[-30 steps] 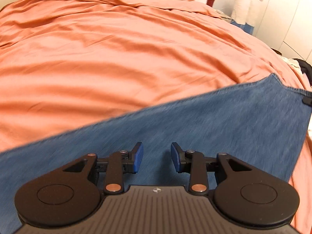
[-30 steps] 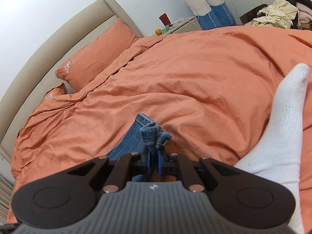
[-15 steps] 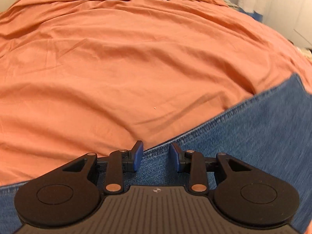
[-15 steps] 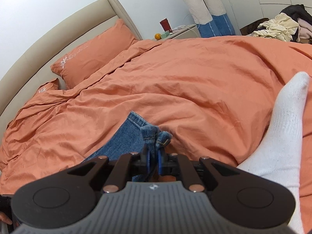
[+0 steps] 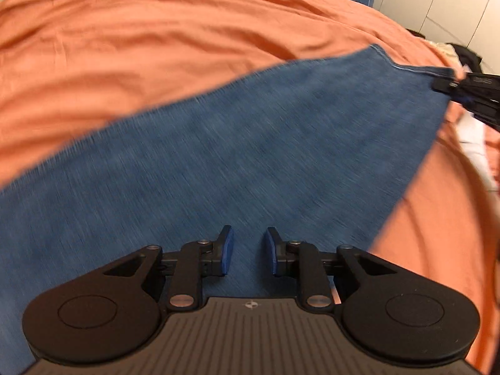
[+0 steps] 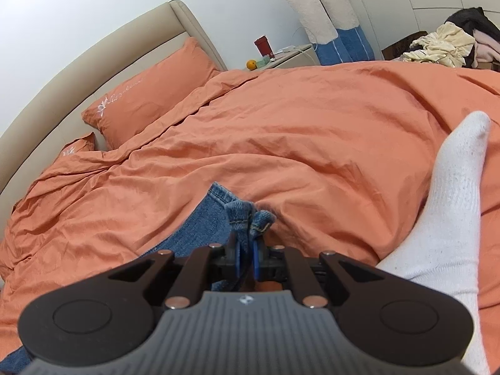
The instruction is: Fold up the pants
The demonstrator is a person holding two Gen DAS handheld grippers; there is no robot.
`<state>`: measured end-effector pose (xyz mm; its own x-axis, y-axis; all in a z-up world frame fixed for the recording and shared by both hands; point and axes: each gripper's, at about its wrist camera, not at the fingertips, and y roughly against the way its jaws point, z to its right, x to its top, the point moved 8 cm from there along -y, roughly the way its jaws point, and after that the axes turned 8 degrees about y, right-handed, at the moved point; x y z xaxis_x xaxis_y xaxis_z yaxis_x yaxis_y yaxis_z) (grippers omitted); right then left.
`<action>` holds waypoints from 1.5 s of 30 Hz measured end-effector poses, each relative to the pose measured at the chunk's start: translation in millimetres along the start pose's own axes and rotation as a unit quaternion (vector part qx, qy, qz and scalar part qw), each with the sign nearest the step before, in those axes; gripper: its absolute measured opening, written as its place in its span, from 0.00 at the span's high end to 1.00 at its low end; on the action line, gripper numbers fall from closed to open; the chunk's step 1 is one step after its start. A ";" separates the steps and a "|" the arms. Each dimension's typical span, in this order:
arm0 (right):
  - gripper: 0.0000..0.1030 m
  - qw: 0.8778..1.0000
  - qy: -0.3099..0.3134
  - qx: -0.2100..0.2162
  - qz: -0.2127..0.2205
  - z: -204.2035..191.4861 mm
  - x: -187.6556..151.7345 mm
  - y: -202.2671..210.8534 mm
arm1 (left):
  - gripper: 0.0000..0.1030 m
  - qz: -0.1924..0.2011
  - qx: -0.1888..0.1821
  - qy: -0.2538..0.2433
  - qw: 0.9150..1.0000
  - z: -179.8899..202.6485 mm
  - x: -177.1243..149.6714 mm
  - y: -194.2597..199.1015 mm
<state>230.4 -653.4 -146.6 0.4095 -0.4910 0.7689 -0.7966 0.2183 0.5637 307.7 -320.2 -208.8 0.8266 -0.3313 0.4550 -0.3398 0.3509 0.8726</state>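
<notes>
Left wrist view first: your left tool (image 5: 247,250) hangs over the middle of the jeans (image 5: 237,162), which lie flat on the orange duvet (image 5: 150,40); its jaws have just been narrowing, yet they stand apart with nothing caught between them. At the far right edge your other tool pins the leg's corner. Right wrist view now: your right tool (image 6: 248,250) is clamped tight on the bunched hem (image 6: 250,217), a white-socked foot (image 6: 450,206) resting close by. You look to be setting up a fold; next, bring that left tool to an edge and pinch it.
</notes>
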 end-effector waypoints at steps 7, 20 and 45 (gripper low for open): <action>0.98 1.000 0.025 -0.008 0.009 -12.0 5.4 4.8 | 0.77 -0.015 -0.066 0.055 0.996 10.6 -32.7 29.9; 0.98 0.980 0.163 0.049 0.108 -163.0 49.3 105.0 | 0.77 0.098 -0.046 0.110 0.988 -82.6 -44.1 177.3; 0.90 0.879 0.412 0.200 -0.131 -393.5 -257.1 75.7 | 0.61 0.112 -0.104 0.288 0.945 -240.2 -119.2 225.9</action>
<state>239.8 -178.8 -182.9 0.6537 0.3342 0.6789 -0.6523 -0.2059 0.7294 240.2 8.9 -108.5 0.8716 0.2823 0.4008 -0.4896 0.5405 0.6842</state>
